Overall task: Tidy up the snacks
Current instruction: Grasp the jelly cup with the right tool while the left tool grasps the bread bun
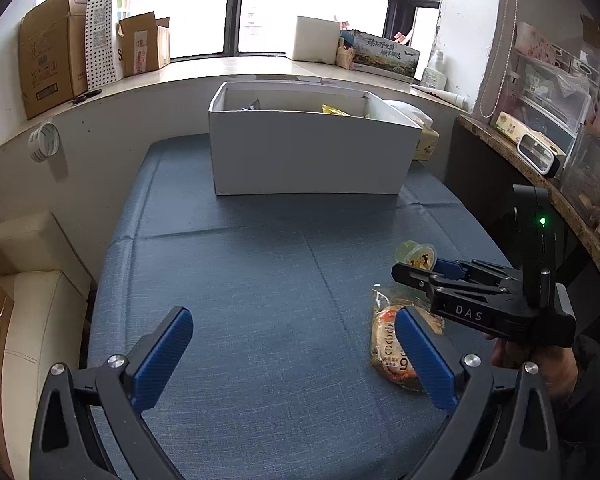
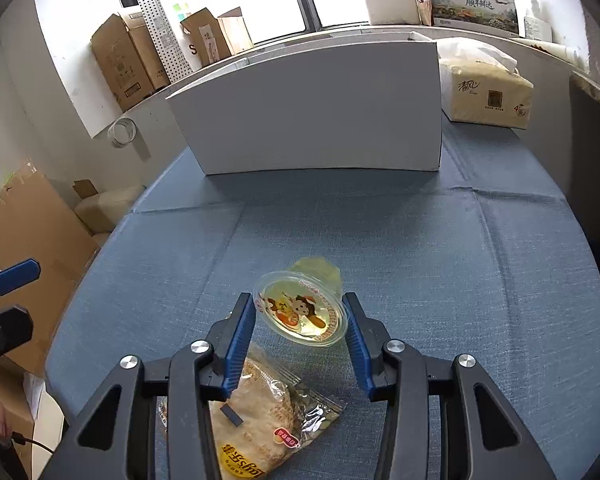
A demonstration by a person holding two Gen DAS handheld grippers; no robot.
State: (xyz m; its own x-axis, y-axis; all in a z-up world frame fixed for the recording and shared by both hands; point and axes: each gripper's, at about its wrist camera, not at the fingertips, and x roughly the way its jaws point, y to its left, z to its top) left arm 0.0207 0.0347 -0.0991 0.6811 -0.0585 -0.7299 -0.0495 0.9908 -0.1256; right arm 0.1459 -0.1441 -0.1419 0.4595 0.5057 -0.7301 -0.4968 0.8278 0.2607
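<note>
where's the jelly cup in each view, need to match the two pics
Left wrist view: the jelly cup is right of centre on the blue cloth, just behind the right tongs' tips.
Right wrist view: the jelly cup is at centre, tipped on its side between the right tongs' blue pads.
Shared landmark: the white box at the far end of the table.

I see a bench (image 1: 260,280) under creased blue cloth, pushed against a white wall below a dark-framed window (image 1: 236,12) that is blown out with daylight. Cardboard boxes (image 1: 50,56) and a dotted paper bag (image 1: 102,28) stand on the pale sill (image 1: 220,68), and a speckled stone shelf (image 1: 540,176) of clear bins runs along my right.
</note>
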